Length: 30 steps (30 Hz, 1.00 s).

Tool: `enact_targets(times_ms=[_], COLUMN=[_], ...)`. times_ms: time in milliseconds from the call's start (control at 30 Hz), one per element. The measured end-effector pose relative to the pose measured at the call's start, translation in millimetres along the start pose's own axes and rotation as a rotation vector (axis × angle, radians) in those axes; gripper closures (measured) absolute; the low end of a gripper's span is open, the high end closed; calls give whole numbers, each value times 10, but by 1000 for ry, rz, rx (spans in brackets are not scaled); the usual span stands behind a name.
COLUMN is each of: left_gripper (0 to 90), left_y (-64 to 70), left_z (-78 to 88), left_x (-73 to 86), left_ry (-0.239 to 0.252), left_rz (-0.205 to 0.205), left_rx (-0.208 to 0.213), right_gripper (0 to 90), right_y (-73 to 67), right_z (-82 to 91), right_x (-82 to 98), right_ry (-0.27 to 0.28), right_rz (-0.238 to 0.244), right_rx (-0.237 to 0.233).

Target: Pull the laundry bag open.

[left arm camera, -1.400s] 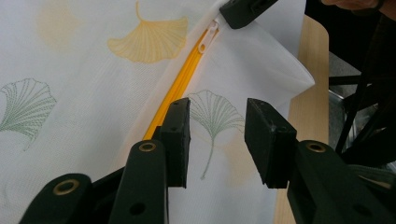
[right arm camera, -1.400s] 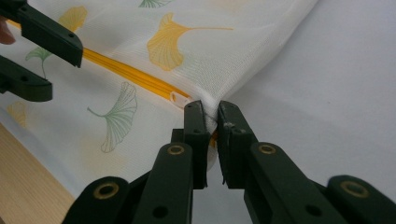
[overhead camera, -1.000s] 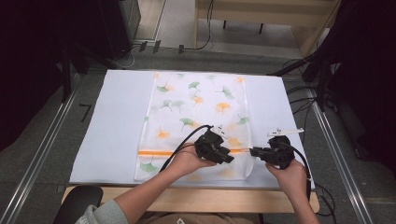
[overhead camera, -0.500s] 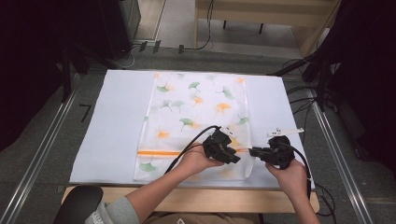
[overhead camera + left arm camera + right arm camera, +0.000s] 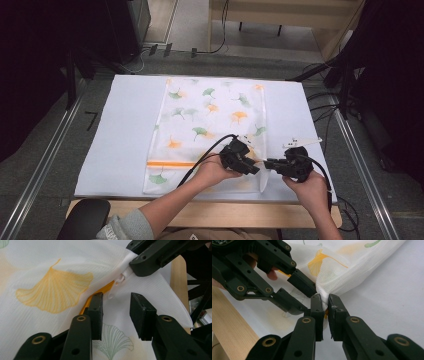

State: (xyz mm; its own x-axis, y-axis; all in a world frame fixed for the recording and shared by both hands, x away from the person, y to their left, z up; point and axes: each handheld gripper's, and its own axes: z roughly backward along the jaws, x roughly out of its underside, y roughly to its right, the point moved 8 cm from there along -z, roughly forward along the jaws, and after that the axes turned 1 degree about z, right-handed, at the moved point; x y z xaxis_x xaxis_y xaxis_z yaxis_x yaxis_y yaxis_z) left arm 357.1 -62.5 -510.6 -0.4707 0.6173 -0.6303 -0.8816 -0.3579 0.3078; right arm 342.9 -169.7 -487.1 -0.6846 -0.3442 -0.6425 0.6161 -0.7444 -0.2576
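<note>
Since the earlier frames, the left gripper [image 5: 248, 167] has been shifted rightward, close to the right gripper [image 5: 271, 163]. A white sheet [image 5: 125, 125] is spread over the wooden table [image 5: 225, 212], which is surrounded by grey floor [image 5: 45, 150] and cables [image 5: 320, 105]. A white mesh bag [image 5: 215, 115] printed with ginkgo leaves is laid on the sheet, with an orange band [image 5: 170, 163] near its front edge. Both forearms are extended from the bottom edge, hands kept low at the bag's near right corner. The right gripper [image 5: 325, 305] is seen closed on a pinched-up fold of the bag's edge. The left gripper [image 5: 115, 312] is held partly open, jaws on either side of the white zipper pull [image 5: 120, 279], nothing gripped.
</note>
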Motion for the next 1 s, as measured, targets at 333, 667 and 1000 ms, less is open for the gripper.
enact_targets(times_ms=[333, 667, 1000], left_gripper=[763, 780, 789], left_y=[71, 54, 59], left_z=[-1, -32, -14], left_x=[-34, -49, -64], left_ry=[2, 7, 19], left_rz=[19, 20, 70], left_rx=[40, 18, 60], right_gripper=[853, 855, 855], right_y=[-5, -37, -39], right_z=[-11, -17, -14], right_x=[-2, -13, -15], right_ry=[-3, -5, -2], right_rz=[6, 9, 8], right_rx=[7, -8, -6])
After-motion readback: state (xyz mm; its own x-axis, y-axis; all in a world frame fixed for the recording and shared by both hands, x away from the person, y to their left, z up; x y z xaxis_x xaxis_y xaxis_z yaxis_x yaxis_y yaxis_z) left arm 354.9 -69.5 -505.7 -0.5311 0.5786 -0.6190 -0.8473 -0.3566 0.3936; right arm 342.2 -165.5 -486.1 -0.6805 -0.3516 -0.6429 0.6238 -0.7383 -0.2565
